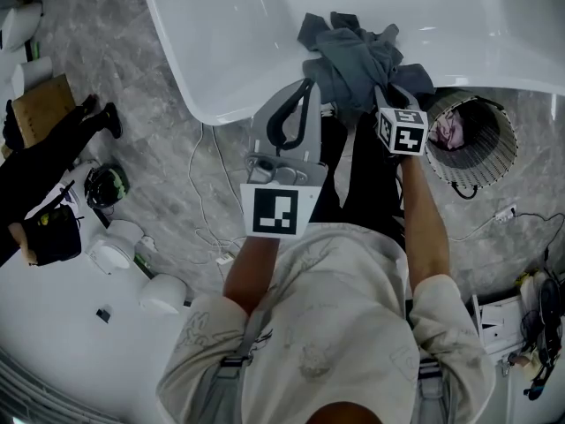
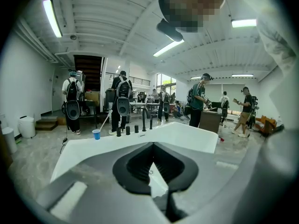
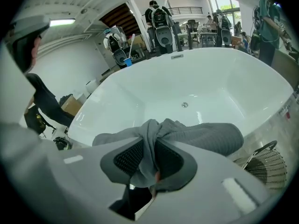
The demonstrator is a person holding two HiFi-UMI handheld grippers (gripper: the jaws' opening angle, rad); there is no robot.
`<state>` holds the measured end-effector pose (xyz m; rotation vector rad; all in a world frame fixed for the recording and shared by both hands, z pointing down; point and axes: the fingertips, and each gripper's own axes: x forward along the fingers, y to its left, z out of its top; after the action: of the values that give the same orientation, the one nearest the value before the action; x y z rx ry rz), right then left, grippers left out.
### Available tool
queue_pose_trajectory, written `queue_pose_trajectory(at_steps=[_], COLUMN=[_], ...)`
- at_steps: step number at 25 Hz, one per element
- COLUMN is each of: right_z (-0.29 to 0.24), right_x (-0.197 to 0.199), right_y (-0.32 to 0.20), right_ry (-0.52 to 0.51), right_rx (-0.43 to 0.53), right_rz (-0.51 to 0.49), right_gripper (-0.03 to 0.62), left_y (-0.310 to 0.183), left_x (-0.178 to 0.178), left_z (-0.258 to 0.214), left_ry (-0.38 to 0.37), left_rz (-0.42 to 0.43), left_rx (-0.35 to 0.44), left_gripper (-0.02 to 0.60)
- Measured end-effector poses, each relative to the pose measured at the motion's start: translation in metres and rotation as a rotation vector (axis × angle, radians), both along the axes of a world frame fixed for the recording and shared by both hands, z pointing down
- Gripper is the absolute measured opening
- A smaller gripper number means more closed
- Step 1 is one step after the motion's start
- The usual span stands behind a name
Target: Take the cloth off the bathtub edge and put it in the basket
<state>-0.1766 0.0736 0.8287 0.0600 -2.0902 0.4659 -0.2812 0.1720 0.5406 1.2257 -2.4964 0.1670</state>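
A grey cloth lies bunched on the near edge of the white bathtub. My right gripper reaches into it from the front. In the right gripper view, the right gripper is shut on a fold of the cloth, which is pinched between the dark pads and drapes over the tub rim. My left gripper hovers just left of the cloth at the tub edge; its tips meet with nothing between them. The wicker basket stands on the floor to the right of the tub.
Something pink lies in the basket. White cables and round white objects lie on the grey floor at left, beside a person in black. A power strip lies near the basket. Several people stand beyond the tub.
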Motion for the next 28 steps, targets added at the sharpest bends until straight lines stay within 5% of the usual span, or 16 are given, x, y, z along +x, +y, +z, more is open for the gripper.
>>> queue_pose_trajectory(at_steps=[16, 28], right_z=[-0.067, -0.183], right_x=[-0.006, -0.026], right_y=[0.005, -0.002], right_ry=[-0.134, -0.339], right_rx=[0.013, 0.042], right_rz=[0.016, 0.039], right_gripper=[0.084, 0.083], left_y=[0.005, 0.010], left_x=[-0.008, -0.010], left_z=[-0.019, -0.064], left_ry=[-0.036, -0.080], left_rz=[-0.007, -0.007], left_rx=[0.021, 0.084], left_gripper=[-0.003, -0.003])
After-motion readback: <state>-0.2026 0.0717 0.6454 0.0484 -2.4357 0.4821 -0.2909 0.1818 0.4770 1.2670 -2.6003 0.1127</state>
